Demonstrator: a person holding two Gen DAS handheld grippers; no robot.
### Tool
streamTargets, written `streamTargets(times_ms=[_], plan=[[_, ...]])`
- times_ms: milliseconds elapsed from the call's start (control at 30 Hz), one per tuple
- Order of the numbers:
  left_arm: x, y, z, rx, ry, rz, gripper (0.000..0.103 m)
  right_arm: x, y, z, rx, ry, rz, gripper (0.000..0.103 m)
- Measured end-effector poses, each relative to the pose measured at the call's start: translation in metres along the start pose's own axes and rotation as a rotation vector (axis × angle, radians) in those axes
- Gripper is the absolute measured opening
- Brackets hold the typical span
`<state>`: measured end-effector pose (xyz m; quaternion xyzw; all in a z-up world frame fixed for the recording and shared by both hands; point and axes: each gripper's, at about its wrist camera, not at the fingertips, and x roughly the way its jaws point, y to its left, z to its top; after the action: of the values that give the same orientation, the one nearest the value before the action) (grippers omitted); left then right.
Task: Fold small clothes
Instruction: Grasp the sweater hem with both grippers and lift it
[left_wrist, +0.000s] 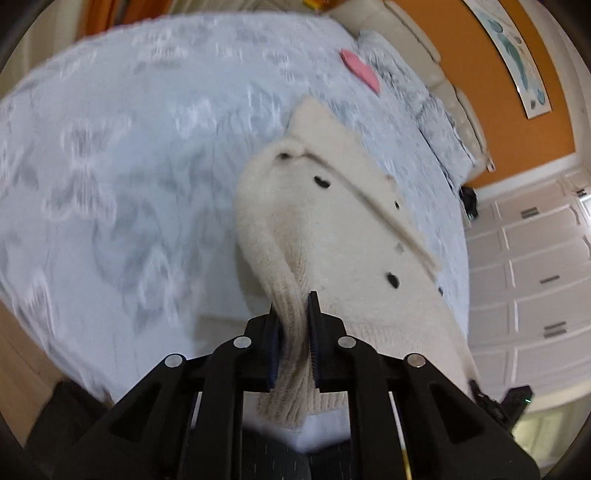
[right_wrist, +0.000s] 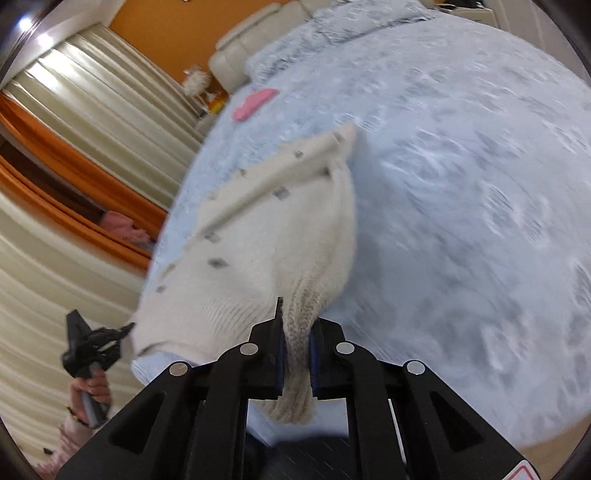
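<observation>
A cream knitted cardigan (left_wrist: 343, 229) with dark buttons lies stretched over the pale blue patterned bedspread (left_wrist: 122, 166). My left gripper (left_wrist: 294, 314) is shut on a ribbed hem corner of the cardigan. My right gripper (right_wrist: 297, 325) is shut on the other ribbed hem corner of the cardigan (right_wrist: 258, 236). The hem hangs between both grippers near the bed's front edge. The left gripper also shows in the right wrist view (right_wrist: 127, 326), held by a hand. The right gripper shows at the lower right of the left wrist view (left_wrist: 476, 389).
A pink cloth (left_wrist: 360, 70) lies on the bedspread near the pillows (left_wrist: 417, 107); it also shows in the right wrist view (right_wrist: 255, 99). A cream headboard (right_wrist: 240, 48) and orange wall stand behind. White cupboards (left_wrist: 535, 266) and curtains (right_wrist: 92, 110) flank the bed (right_wrist: 461, 184).
</observation>
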<state>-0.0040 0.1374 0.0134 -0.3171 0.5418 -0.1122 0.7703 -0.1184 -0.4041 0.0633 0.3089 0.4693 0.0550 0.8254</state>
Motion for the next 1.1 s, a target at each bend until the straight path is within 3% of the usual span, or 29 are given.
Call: streamTargets(times_ms=[100,167,233,367,433,467,500,533,567,633,700,833,967,1000,1033,1067,1100], plan=[[0.015,0.022,-0.042,-0.041,0.089,0.015,0.012,0.005,-0.035,-0.038,0.074,0.057,-0.052,0.009],[0.031,0.043,-0.071,-0.119,0.156,0.015,0.011,0.014,-0.059,-0.070,0.134,0.106,-0.080,0.009],[0.039,0.055,-0.090,-0.157,0.183,0.021,0.011,0.024,-0.075,-0.097,0.180,0.158,-0.090,0.009],[0.032,0.068,-0.108,-0.161,0.176,0.042,0.010,0.033,-0.081,-0.115,0.218,0.181,-0.047,0.012],[0.030,0.064,-0.105,-0.134,0.152,0.086,0.013,0.036,-0.083,-0.111,0.225,0.170,-0.048,0.021],[0.030,0.061,-0.101,-0.131,0.140,0.110,0.024,0.041,-0.086,-0.106,0.236,0.167,-0.069,0.023],[0.032,0.060,-0.096,-0.133,0.137,0.122,0.035,0.046,-0.084,-0.104,0.246,0.169,-0.079,0.036],[0.034,0.059,-0.095,-0.134,0.135,0.133,0.061,0.051,-0.084,-0.101,0.260,0.167,-0.085,0.049],[0.036,0.057,-0.096,-0.131,0.129,0.169,0.077,0.054,-0.087,-0.101,0.277,0.162,-0.090,0.053],[0.046,0.052,-0.096,-0.126,0.131,0.202,0.081,0.057,-0.095,-0.105,0.303,0.176,-0.085,0.058],[0.062,0.058,-0.098,-0.152,0.182,0.222,0.082,0.065,-0.097,-0.114,0.329,0.205,-0.054,0.060],[0.086,0.073,-0.106,-0.236,0.277,0.204,0.082,0.081,-0.096,-0.125,0.324,0.266,-0.057,0.062],[0.089,0.083,-0.107,-0.328,0.274,0.176,0.082,0.088,-0.095,-0.116,0.336,0.335,-0.072,0.063],[0.089,0.082,-0.108,-0.319,0.272,0.185,0.082,0.089,-0.094,-0.113,0.329,0.355,-0.076,0.060],[0.089,0.079,-0.109,-0.304,0.267,0.198,0.081,0.089,-0.092,-0.110,0.311,0.367,-0.072,0.044],[0.088,0.075,-0.112,-0.277,0.259,0.218,0.079,0.089,-0.089,-0.110,0.295,0.370,-0.066,0.034],[0.087,0.072,-0.115,-0.261,0.248,0.229,0.078,0.088,-0.087,-0.109,0.283,0.376,-0.069,0.032]])
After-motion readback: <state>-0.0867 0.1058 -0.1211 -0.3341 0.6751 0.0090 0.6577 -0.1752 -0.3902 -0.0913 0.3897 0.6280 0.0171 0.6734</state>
